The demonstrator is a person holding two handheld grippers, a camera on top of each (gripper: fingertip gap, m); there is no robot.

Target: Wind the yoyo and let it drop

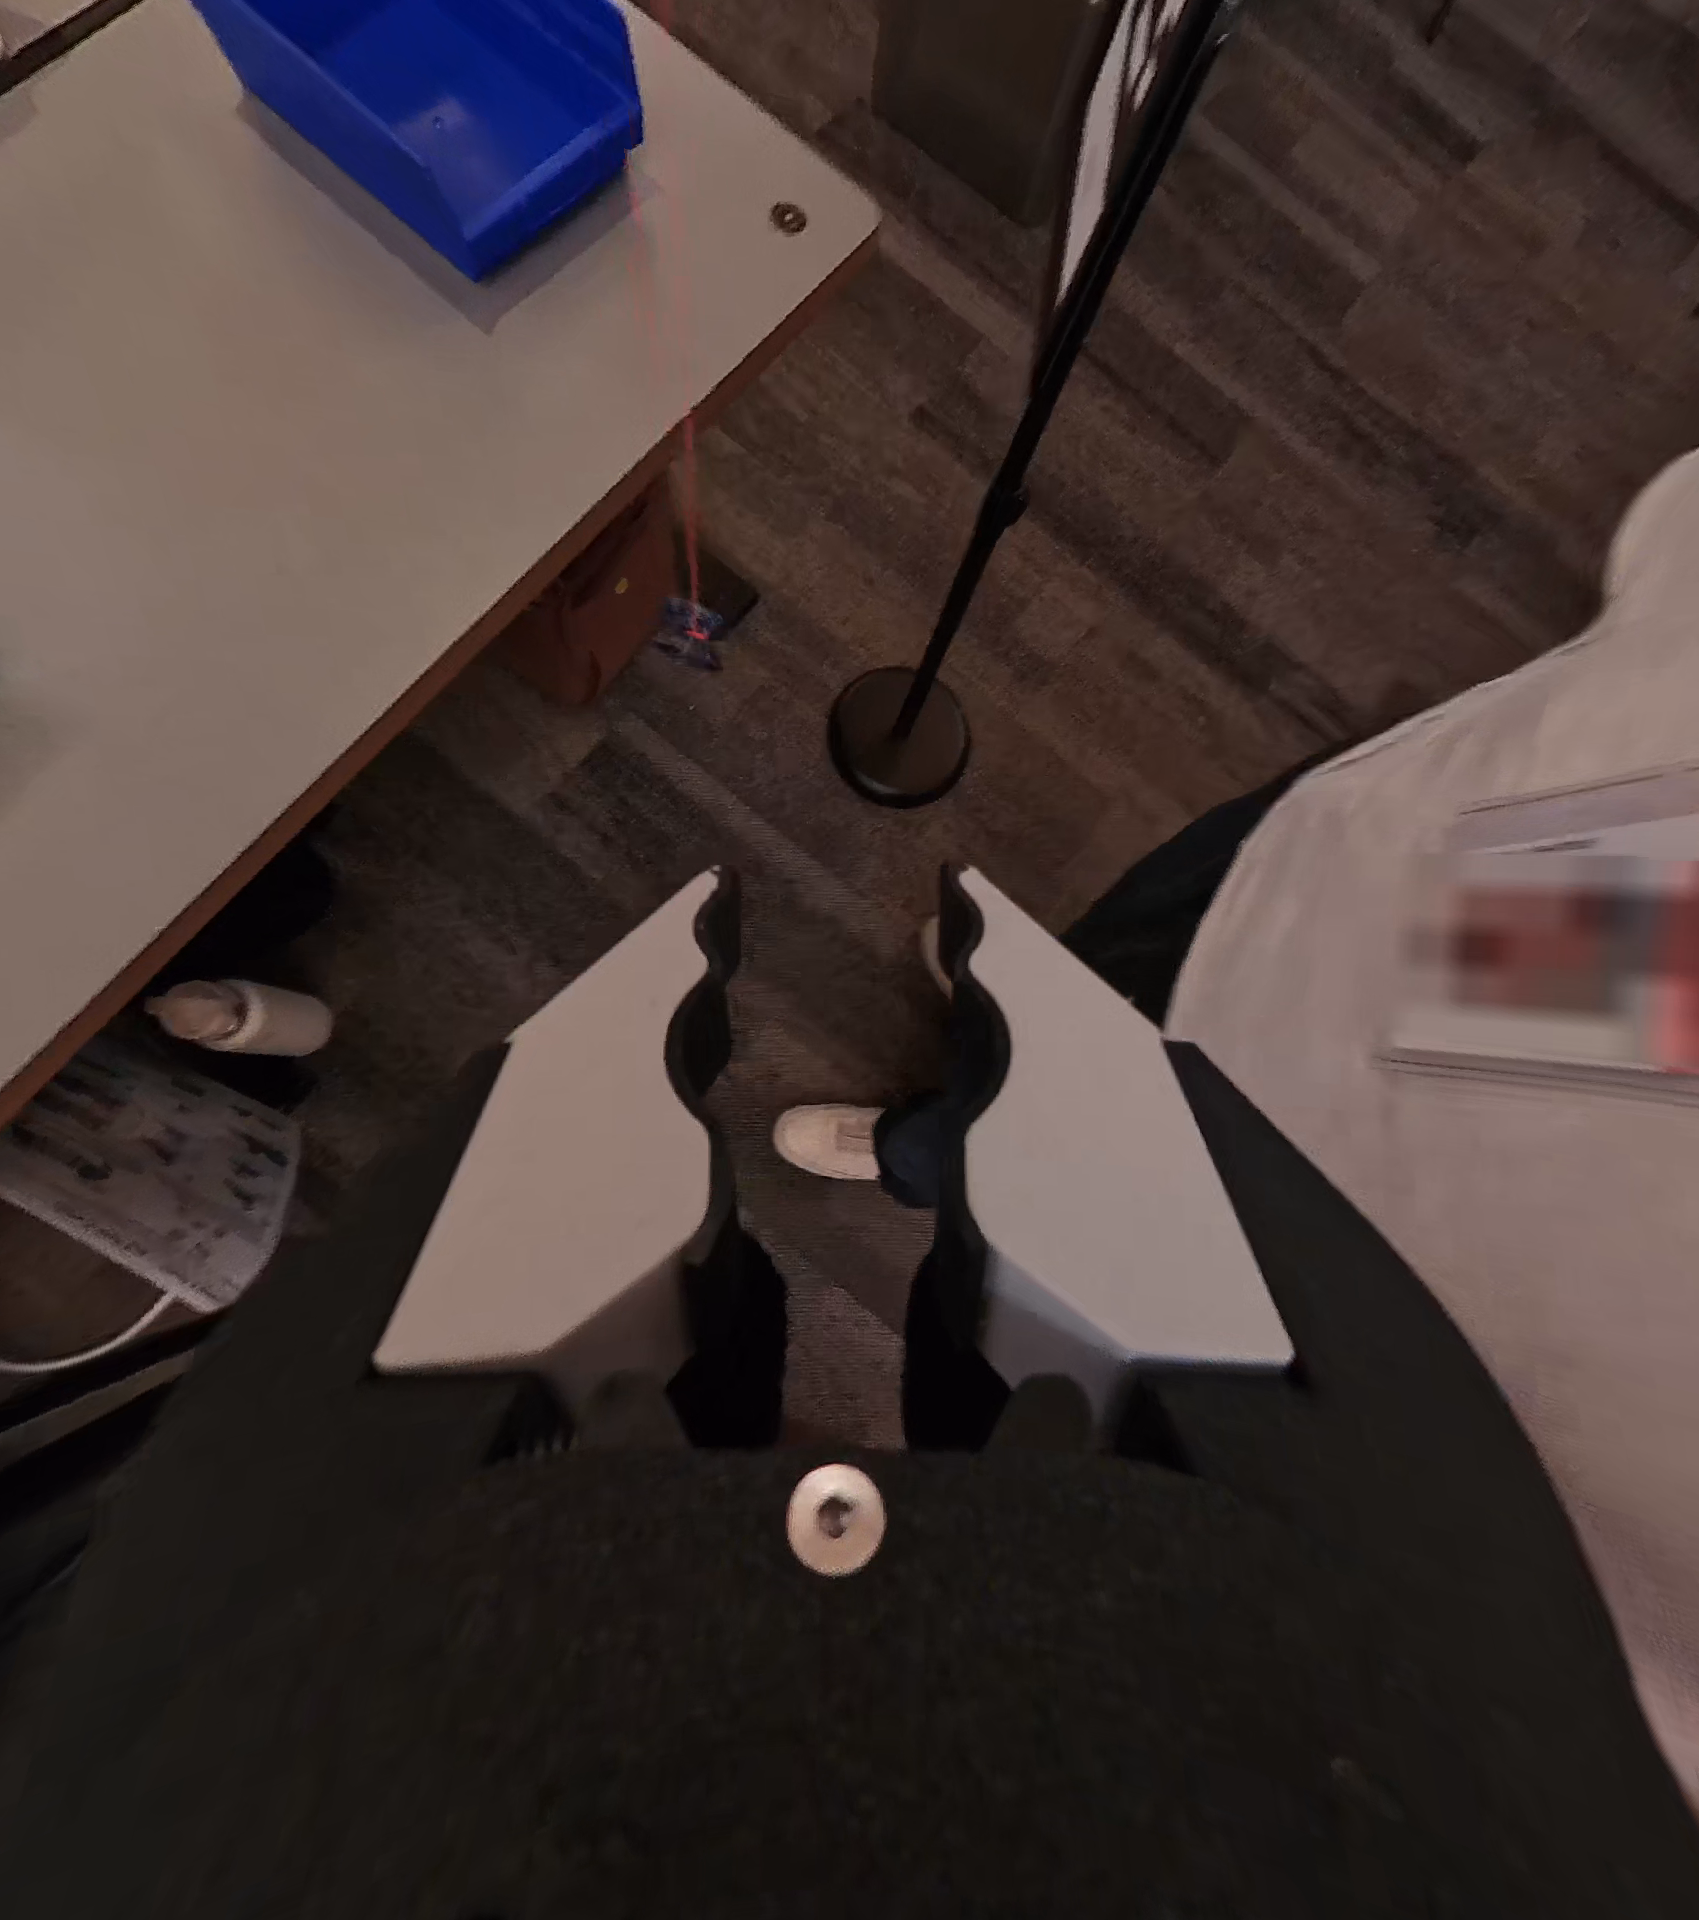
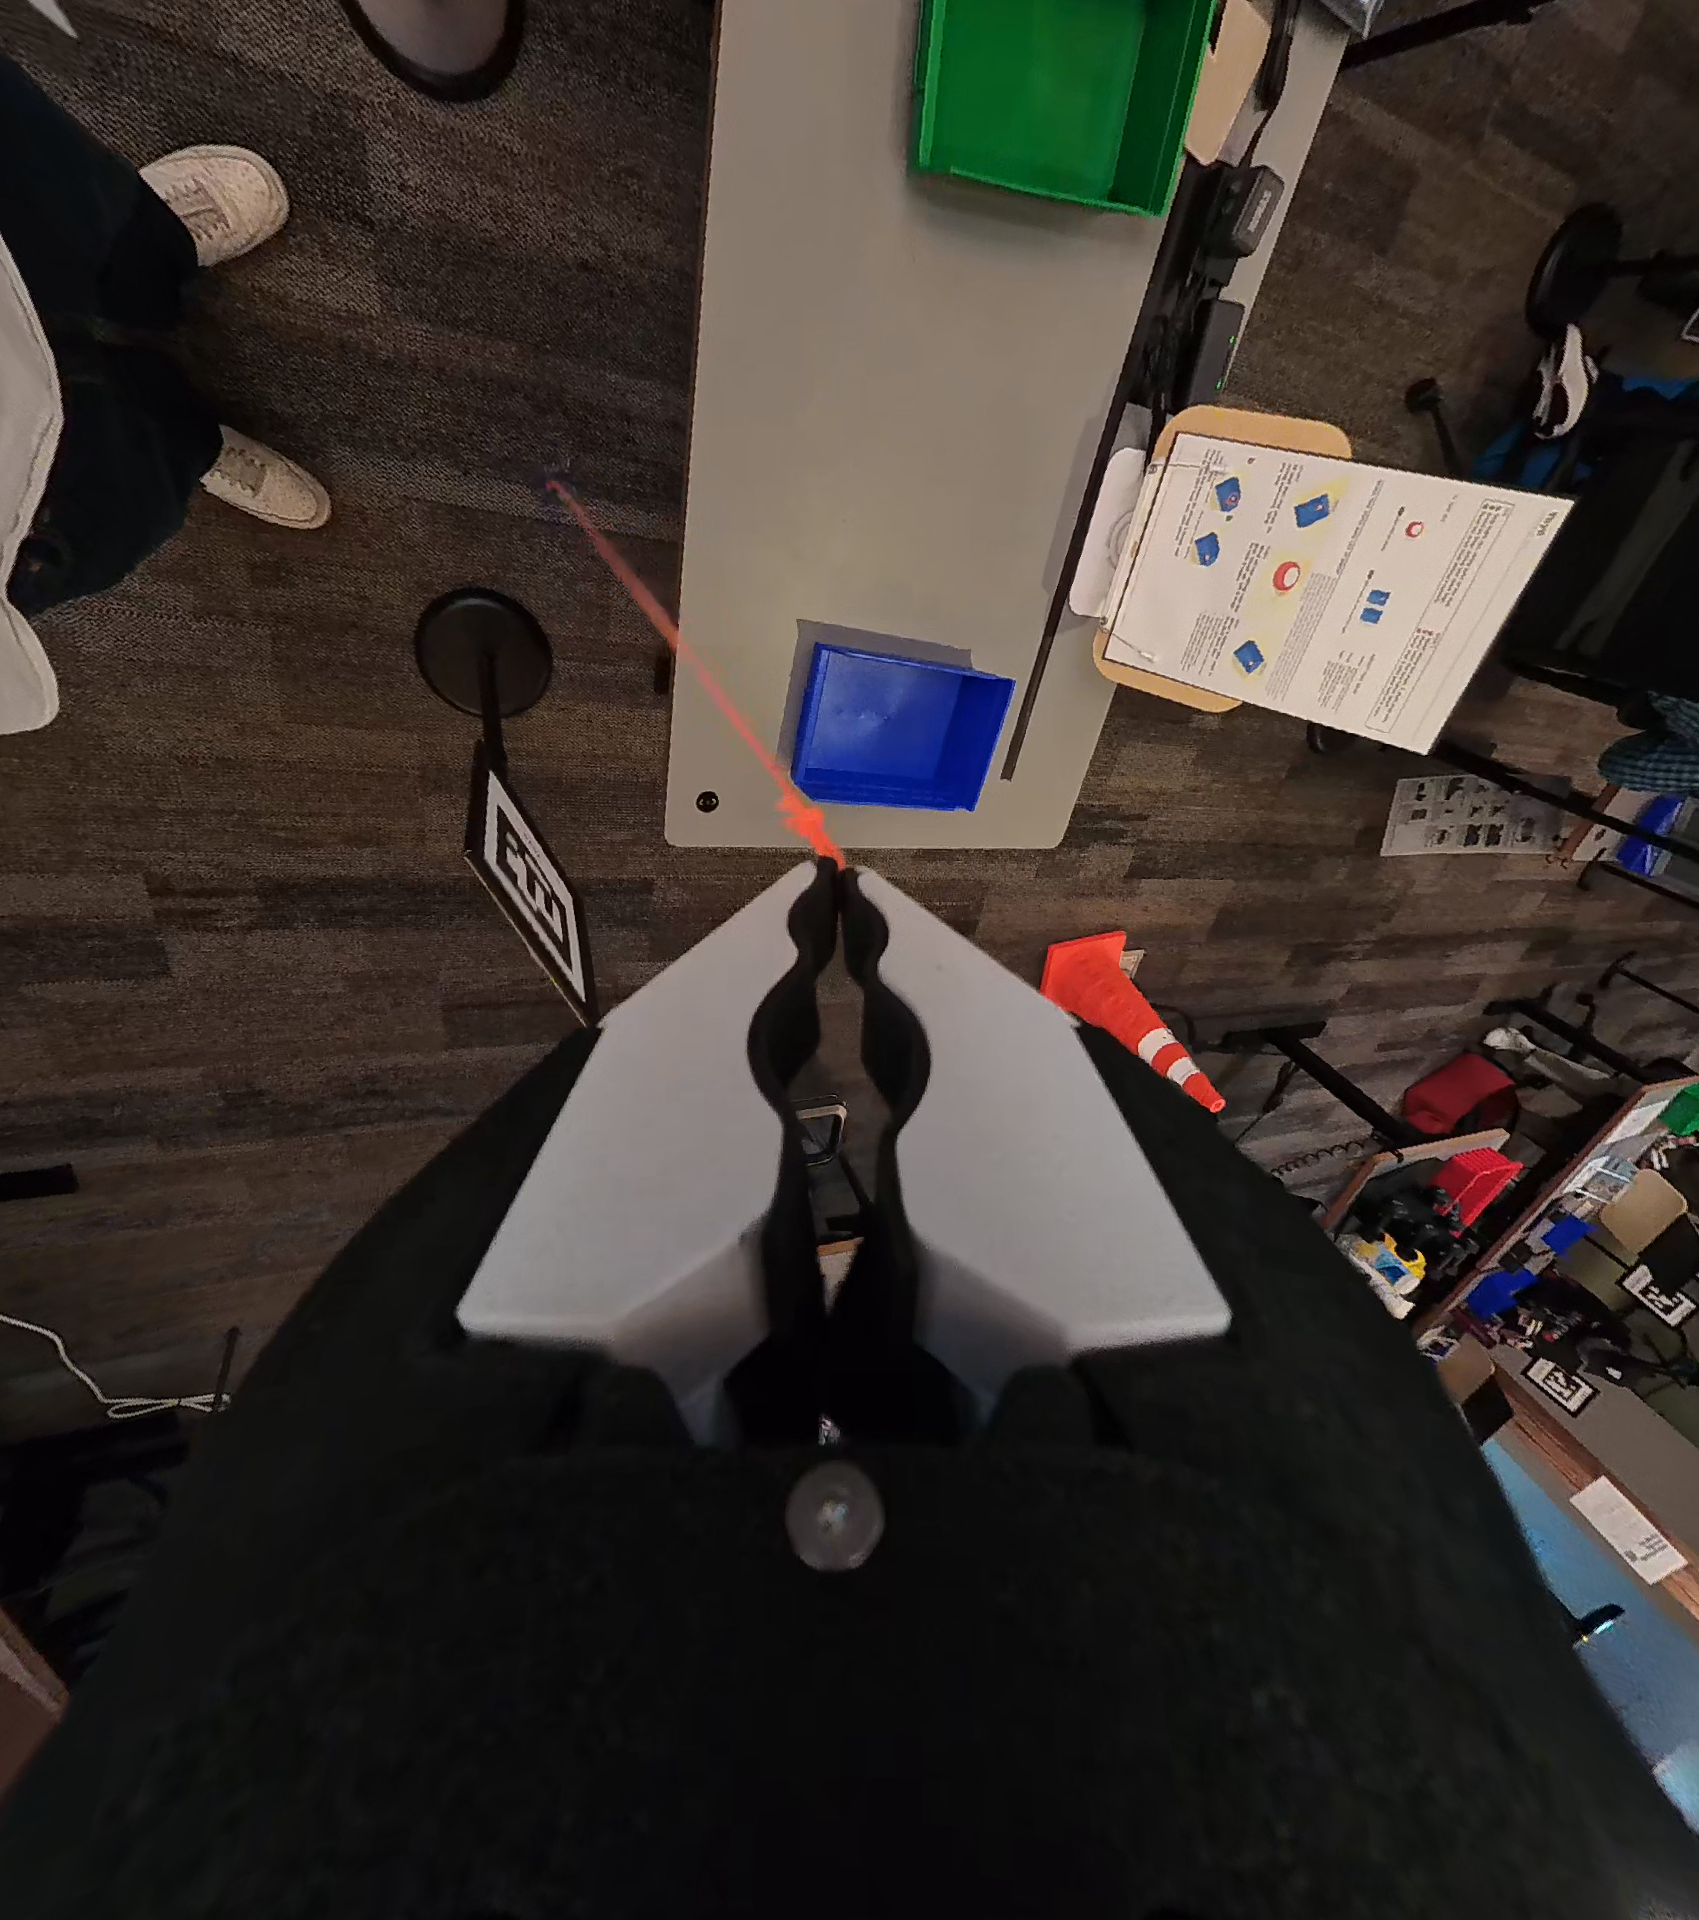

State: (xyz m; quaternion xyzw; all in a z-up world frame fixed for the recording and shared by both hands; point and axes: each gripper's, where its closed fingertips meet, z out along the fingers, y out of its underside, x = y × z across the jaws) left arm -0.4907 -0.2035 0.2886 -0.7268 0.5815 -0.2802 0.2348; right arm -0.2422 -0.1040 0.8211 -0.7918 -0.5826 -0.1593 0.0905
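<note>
**Yoyo hangs low on a pinched string**

Nearest, the right gripper (image 2: 832, 871) has its grey-and-black jaws pressed together on the knotted end of the thin red string (image 2: 679, 644), held high and off the end of the table so the line can fall free past its edge. The left gripper (image 1: 832, 894) points down at the carpet with its jaws narrowly apart and nothing between them (probably standing by, since the drop needs one anchor only).

Farther down, the small translucent blue yoyo (image 1: 689, 631) dangles at the string's lower end, near the floor beside the grey rectangular table (image 1: 201, 436). I judge the drop to be at or close to its bottom.

Farthest, a blue plastic bin (image 2: 897, 727) sits near the table's end.
</note>
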